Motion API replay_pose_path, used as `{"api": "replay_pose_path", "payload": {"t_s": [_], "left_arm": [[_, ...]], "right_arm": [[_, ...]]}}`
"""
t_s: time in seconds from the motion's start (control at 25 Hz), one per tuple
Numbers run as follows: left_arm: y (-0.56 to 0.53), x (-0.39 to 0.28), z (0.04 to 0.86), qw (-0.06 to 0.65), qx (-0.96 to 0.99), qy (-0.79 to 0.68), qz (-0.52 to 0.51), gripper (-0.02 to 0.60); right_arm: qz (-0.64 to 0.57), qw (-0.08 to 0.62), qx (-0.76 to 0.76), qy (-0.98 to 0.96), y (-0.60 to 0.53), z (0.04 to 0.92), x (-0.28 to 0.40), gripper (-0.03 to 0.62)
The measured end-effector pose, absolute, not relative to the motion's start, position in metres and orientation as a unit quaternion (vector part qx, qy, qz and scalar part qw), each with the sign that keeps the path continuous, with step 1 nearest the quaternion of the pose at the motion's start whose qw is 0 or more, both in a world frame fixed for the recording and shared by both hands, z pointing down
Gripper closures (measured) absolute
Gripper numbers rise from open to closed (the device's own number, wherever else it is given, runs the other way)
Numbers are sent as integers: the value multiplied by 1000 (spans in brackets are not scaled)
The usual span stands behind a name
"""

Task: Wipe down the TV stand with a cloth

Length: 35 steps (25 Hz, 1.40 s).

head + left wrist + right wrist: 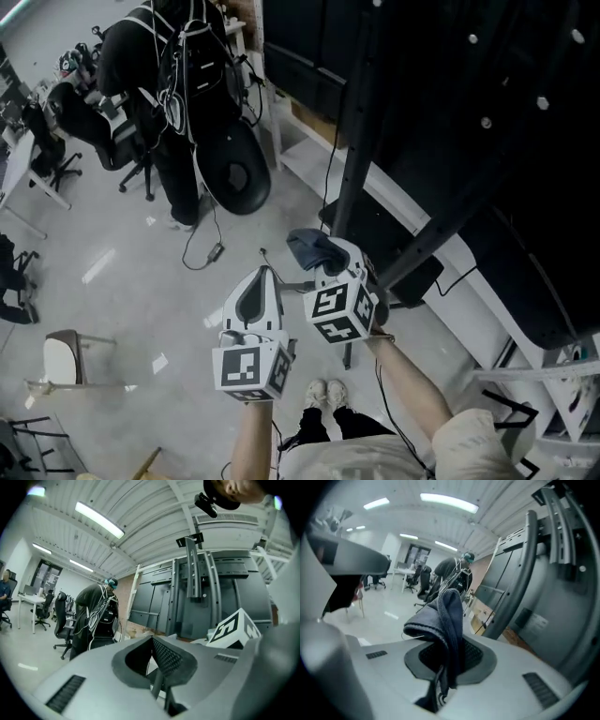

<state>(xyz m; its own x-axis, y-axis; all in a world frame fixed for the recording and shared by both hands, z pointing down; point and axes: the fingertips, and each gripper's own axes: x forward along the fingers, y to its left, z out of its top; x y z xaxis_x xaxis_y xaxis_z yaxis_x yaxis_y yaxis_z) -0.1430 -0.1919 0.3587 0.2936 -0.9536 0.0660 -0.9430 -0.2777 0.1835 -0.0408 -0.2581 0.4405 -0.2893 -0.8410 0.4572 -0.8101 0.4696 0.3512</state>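
R gripper [328, 261] is clamped on a dark blue cloth [312, 247]. In the right gripper view the cloth [445, 616] is pinched between the pads, w/ its top flopping over to the left. It's held up in the air just beside the TV stand [359, 122] upright, not touching it as far as the head view shows. L gripper [262, 277] sits near the R one, a bit lower and to its left. Its jaws are together w/ nothing between them, per the left gripper view [152, 641]. Black stand frame [194, 573] rises ahead of both grippers. In the bkgd, a person in dark gear hung w/ cables [173, 94] stands on the pale floor [112, 272], w/ an office chair [70, 117] nearby.
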Motion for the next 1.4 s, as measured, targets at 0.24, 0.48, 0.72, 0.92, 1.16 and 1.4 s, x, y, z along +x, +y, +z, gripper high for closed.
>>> {"api": "replay_pose_path", "payload": {"t_s": [0.24, 0.48, 0.72, 0.92, 1.16, 1.4], "left_arm": [[-141, -137, 268, 23, 796, -602, -64, 566], [-85, -124, 230, -37, 790, -608, -66, 566], [-62, -114, 231, -53, 792, -606, -60, 566], [-55, -111, 232, -57, 789, -609, -60, 566], [-52, -112, 224, -66, 786, -611, -69, 566], [-53, -109, 224, -63, 790, -606, -69, 566]], "right_arm": [[-14, 146, 525, -838, -190, 320, -34, 537], [-17, 43, 507, -861, -112, 274, -21, 537], [-7, 5, 485, -875, -73, 270, -16, 537], [-16, 0, 490, -871, -72, 266, -9, 537], [-22, -11, 489, -872, -71, 255, -6, 537], [-29, -12, 487, -873, -68, 251, -7, 537]]}}
